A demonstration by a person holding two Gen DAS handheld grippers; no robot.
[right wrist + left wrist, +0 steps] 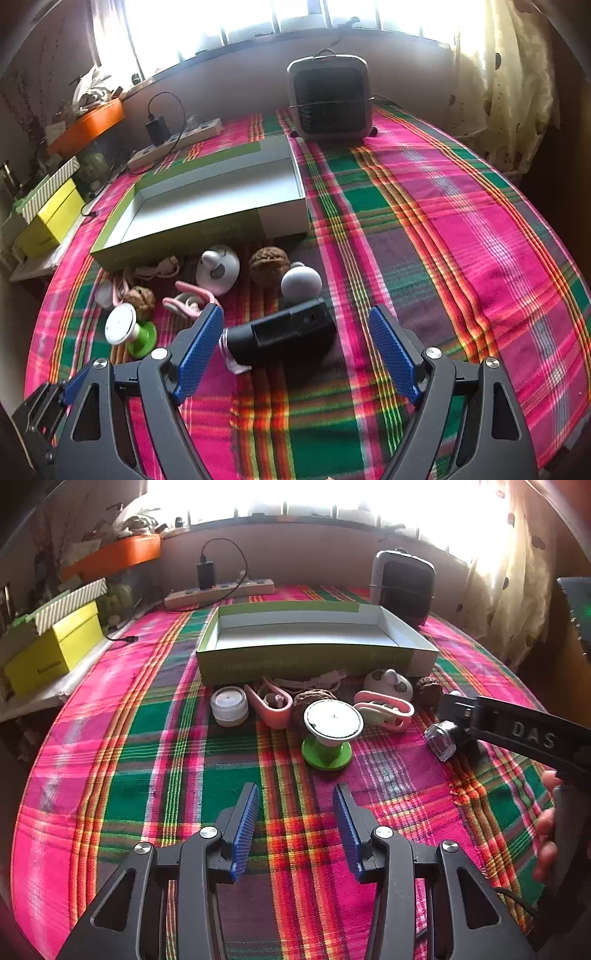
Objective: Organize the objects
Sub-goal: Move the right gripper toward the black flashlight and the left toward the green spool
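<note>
An empty green-and-white box (317, 657) (207, 218) lies on the plaid cloth. Small objects sit in front of it: a white jar (229, 706), a pink clip (271, 709), a green-and-white stand (330, 734) (129, 330), walnuts (269, 265), a white round gadget (218, 269), a grey ball (301, 284) and a black device with a clear cap (284, 334) (445, 736). My left gripper (297, 830) is open, short of the stand. My right gripper (297, 349) is open, its fingers either side of the black device, apart from it.
A black-and-silver heater (330, 98) stands at the table's back. A power strip with a charger (218, 589) lies at the back left. A yellow box (55, 650) and an orange shelf (114, 555) are off the left edge. A curtain (506, 85) hangs right.
</note>
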